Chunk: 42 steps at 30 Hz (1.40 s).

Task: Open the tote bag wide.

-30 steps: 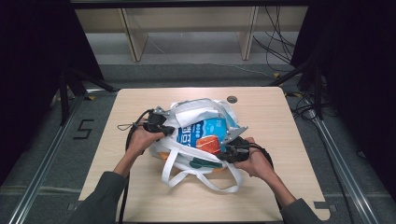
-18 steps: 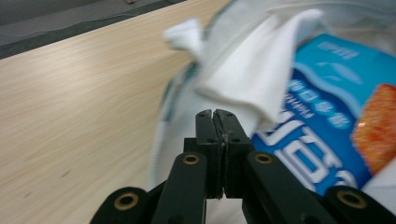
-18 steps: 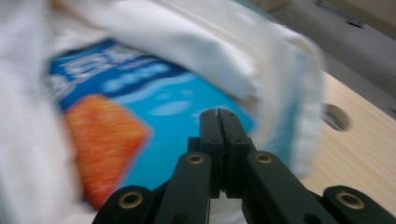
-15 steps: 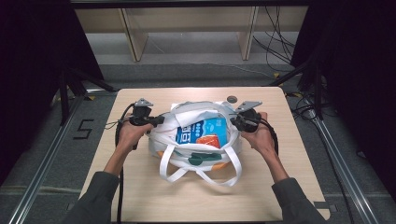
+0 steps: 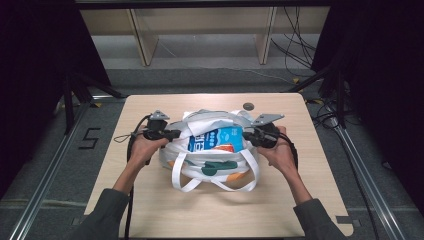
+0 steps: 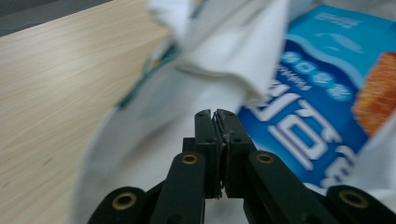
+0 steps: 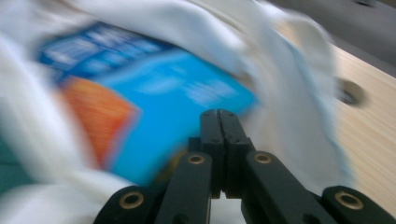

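In the high view, a white tote bag (image 5: 210, 150) lies at the middle of the wooden table (image 5: 320, 200), its mouth facing up and its looped handles sprawled toward the person. A blue snack box (image 5: 217, 138) sits inside the mouth, partly exposed. The left gripper (image 5: 172, 134) is at the bag's left rim and the right gripper (image 5: 245, 136) at its right rim, so the packing looks largely done; what seems left is settling the box and drawing the mouth together.

In the left gripper view, the left gripper (image 6: 216, 114) has its jaws pressed together with no cloth visibly caught between them, white fabric just beyond the tips.

In the right gripper view, the right gripper (image 7: 218, 114) is likewise fully closed and empty, the blurred box (image 7: 177, 102) close ahead.
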Each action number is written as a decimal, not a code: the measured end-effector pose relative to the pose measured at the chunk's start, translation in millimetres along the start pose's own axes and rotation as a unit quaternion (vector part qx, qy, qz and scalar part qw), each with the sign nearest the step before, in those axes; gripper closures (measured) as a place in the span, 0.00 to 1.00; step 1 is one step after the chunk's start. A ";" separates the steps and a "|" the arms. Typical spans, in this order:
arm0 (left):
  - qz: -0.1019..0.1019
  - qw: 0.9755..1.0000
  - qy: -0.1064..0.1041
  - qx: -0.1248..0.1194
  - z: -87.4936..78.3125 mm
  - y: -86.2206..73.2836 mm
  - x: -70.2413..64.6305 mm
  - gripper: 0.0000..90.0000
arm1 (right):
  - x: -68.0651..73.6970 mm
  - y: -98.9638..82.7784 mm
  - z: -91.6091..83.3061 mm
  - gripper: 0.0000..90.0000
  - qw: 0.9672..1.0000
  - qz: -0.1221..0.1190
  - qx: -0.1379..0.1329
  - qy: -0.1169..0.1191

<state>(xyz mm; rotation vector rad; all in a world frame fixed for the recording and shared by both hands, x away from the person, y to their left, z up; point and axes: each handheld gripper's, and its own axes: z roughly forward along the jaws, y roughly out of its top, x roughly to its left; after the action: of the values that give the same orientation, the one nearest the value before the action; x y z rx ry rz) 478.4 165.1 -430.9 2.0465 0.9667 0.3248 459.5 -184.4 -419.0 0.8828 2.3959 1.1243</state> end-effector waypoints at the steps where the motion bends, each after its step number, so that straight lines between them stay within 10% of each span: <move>1: 0.000 1.000 0.000 0.000 0.0 0.0 0.0 0.97 | 0.0 0.0 0.0 1.00 1.000 0.000 0.000 0.000; 6: 0.024 0.999 -0.024 0.017 2.3 -3.7 -15.9 0.96 | 39.5 -3.7 9.8 1.00 0.996 -0.039 0.061 0.055; 7: 0.028 0.999 -0.024 0.019 1.9 -4.5 -14.9 0.97 | 53.7 -16.4 9.3 1.00 0.991 -0.056 0.100 0.071; 12: 0.005 1.000 -0.025 0.009 0.8 -6.6 -11.2 0.97 | 61.4 -29.3 10.6 1.00 0.989 -0.060 0.112 0.077; 20: 0.047 0.996 -0.066 0.044 12.8 -7.9 -39.8 0.96 | 39.3 35.4 19.5 1.00 0.997 -0.060 0.038 0.025; 27: 0.071 0.990 -0.091 0.080 8.4 -31.7 -54.1 0.99 | 19.1 74.8 100.0 1.00 0.994 -0.046 0.097 -0.010; 28: 0.098 0.986 -0.097 0.094 5.8 -35.3 -56.1 0.99 | 17.3 77.3 107.5 1.00 0.993 -0.051 0.105 -0.023; 34: 0.124 0.982 -0.092 0.105 4.7 -46.8 -67.1 0.99 | 9.5 82.4 131.4 1.00 0.985 -0.043 0.148 -0.075; 37: 0.117 0.983 -0.094 0.102 4.2 -44.1 -65.6 0.99 | 4.7 82.4 136.5 1.00 0.983 -0.041 0.158 -0.079; 40: 0.080 0.991 -0.086 0.057 -1.4 -36.8 -62.6 0.95 | 4.7 85.1 129.0 1.00 0.984 -0.043 0.155 -0.073; 42: 0.077 0.992 -0.084 0.055 -4.5 -34.4 -59.9 0.94 | 3.7 85.8 122.9 1.00 0.986 -0.045 0.146 -0.070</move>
<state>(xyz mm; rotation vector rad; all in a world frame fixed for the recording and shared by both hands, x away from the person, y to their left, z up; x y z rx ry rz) 418.0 136.2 -448.3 2.2159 0.7420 0.1795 556.7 -70.7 -428.9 0.8979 2.4911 0.6647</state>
